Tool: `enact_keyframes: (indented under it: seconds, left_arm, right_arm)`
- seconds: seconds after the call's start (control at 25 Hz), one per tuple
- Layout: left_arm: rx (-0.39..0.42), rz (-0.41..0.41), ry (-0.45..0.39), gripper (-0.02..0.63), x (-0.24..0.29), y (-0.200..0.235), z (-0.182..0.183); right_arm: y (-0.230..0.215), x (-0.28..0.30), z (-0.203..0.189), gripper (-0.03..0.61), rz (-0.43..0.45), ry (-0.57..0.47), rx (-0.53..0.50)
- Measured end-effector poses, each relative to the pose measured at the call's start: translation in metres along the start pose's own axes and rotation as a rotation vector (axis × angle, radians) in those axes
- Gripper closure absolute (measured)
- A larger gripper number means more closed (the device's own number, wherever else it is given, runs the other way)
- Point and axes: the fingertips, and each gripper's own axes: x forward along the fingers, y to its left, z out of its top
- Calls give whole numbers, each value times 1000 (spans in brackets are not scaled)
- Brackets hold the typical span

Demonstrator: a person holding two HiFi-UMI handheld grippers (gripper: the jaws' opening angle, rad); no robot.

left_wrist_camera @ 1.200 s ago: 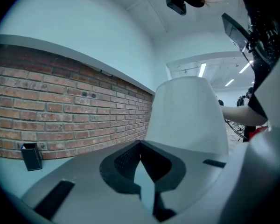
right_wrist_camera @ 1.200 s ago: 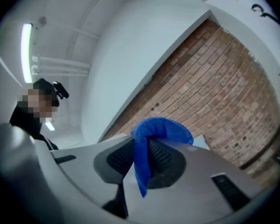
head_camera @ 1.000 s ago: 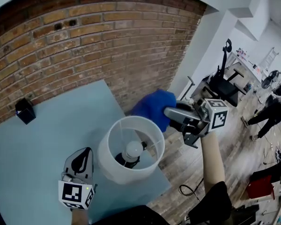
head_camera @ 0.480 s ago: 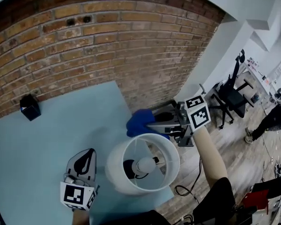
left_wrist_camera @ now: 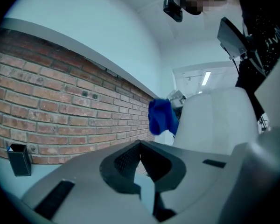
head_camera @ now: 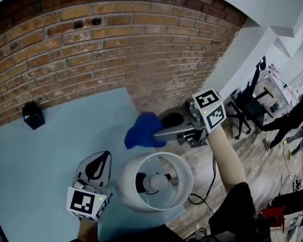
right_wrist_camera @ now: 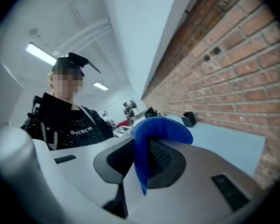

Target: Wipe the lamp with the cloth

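While a black box [head_camera: 33, 115] sits well apart by the brick wall [head_camera: 116, 44], the right gripper [head_camera: 156, 133], pinching the blue cloth [head_camera: 140, 131], has moved behind the lampshade [head_camera: 129, 188]; the left gripper [head_camera: 102, 160] is pressed together, empty.

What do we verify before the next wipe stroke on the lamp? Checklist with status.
1. Grip: ok. The right tool is shut on the blue cloth.
2. Contact: not ok. In the head view the blue cloth sits just off the lamp, with a sliver of table between them.
3. Steadying: not ok. The left tool is shut on nothing, beside the lamp.
4. Upright: ok. The lamp's open top faces up, with the bulb in view.
5. Edge margin: cannot tell. The lamp stands near the table's corner and its base is mostly hidden.
6. Clutter: ok. The black box is far from the lamp.
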Motion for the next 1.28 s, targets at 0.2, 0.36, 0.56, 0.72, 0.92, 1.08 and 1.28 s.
enact_keyframes:
  seconds: [0.2,0.36,0.56,0.72,0.92,1.08,1.28]
  left_arm:
    - [37,1,45,604,-6,-3,-5]
    - [27,11,47,604,-9,-5,-4]
    - [17,35,63,604,-13,0,-15]
    - [17,58,89,604,-18,5,-31]
    - [20,51,115,604,-19,7,-51]
    - [25,64,148,604,-27,14,-55]
    - [35,25,112,604,-40,9,-33]
  right_arm:
    - [53,26,48,517,288,122,-155]
    - [57,58,25,517,461,316,-160]
    - [34,90,-7,517,485,472,-128]
    - [11,111,-32,517,469,551,-90]
    - [-26,129,-72,517,379,624,-42]
    - [-45,140,-80,517,299,627,-63]
    - [-9,111,10,517,121,464,-140]
